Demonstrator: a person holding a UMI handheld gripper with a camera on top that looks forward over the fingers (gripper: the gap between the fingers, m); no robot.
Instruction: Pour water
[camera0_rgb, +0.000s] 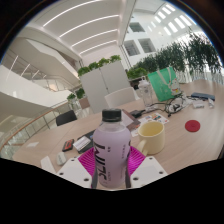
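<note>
So the gripper (112, 172) has a plastic bottle (111, 150) clamped between its two fingers — the magenta pads (86, 161) press against it on both sides, jaws closed down to about the bottle's width. The bottle has a white cap, clear upper part and a magenta label with white lettering, and it's standing roughly upright in the grip. Just ahead and a little right of it sits a pale yellow mug (151, 135) on the light wooden table (185, 143), handle pointing back toward the bottle. Farther right on the table there's a small red round thing (193, 126) — can't tell what it is. Behind that, white chairs (106, 89), a row of green plants (172, 57) and a big bright atrium ceiling.
</note>
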